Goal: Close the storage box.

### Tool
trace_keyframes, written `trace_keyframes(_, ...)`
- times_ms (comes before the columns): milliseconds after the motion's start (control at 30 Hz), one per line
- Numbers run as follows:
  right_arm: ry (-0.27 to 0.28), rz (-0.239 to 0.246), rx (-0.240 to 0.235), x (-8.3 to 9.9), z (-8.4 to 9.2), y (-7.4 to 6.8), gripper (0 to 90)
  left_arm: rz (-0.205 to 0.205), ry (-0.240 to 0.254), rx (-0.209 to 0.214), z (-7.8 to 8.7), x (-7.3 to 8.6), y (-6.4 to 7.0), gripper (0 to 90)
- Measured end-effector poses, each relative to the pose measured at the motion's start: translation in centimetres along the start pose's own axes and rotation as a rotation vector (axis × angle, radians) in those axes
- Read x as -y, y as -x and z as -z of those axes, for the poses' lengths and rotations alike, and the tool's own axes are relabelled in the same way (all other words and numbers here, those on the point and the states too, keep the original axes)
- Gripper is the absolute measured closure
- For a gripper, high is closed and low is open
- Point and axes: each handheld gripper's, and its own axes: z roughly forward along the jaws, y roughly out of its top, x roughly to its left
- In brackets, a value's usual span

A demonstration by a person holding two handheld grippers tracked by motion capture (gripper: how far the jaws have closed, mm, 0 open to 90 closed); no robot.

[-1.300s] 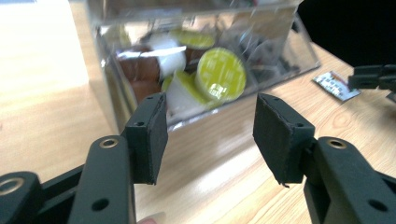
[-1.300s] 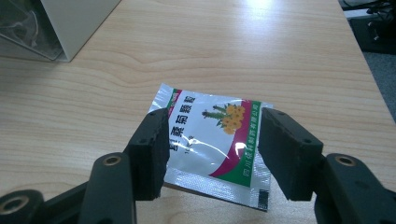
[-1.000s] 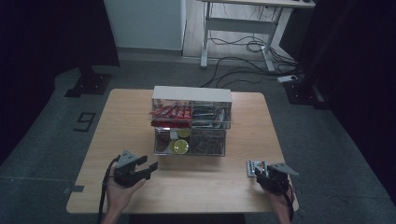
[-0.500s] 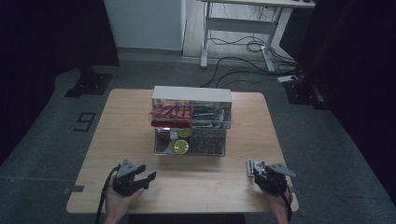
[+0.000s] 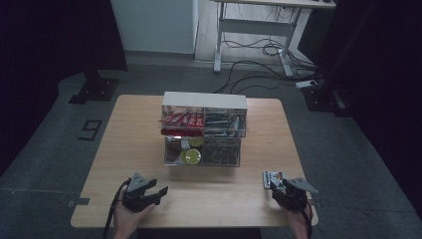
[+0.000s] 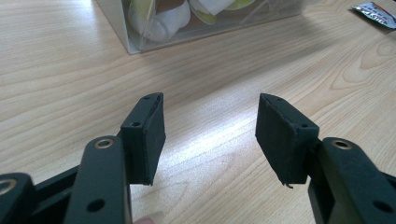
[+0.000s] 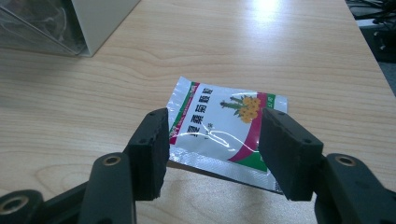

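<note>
The work in hand is picking up the flat silver foil sachet with green and red edging and a yellow flower print (image 7: 226,128), which lies on the pale wooden table (image 5: 129,144) well to the right of the clear plastic two-tier drawer organiser (image 5: 203,130) and nearer the person's edge than it.

The right gripper (image 7: 214,151) hangs just over the near end of the sachet, its jaws standing moderately wide with the packet lying between them; the pads do not appear to press on it, so nothing is gripped yet. The left gripper (image 6: 210,135) sits low over bare wood, near the front left corner of the organiser, jaws also wide and empty.

To do this step well, the right gripper probably needs to tilt so that one pad slides under the sachet's crimped near edge while the other comes down on top; closing from the sides, as the jaws now stand, would likely only buckle the thin foil or push it along the table. A slow close should help, since the slick foil may slip. The left gripper could steady the sachet's far end if it skates, and otherwise is best kept clear of the organiser.
</note>
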Motion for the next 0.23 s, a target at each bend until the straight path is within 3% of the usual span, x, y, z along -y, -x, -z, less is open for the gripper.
trace_keyframes(233, 0.011, -0.011, -0.014, -0.05, 0.11, 0.39, 42.7, 0.012, 0.009, -0.004, 0.30, 0.01, -0.22, 42.1)
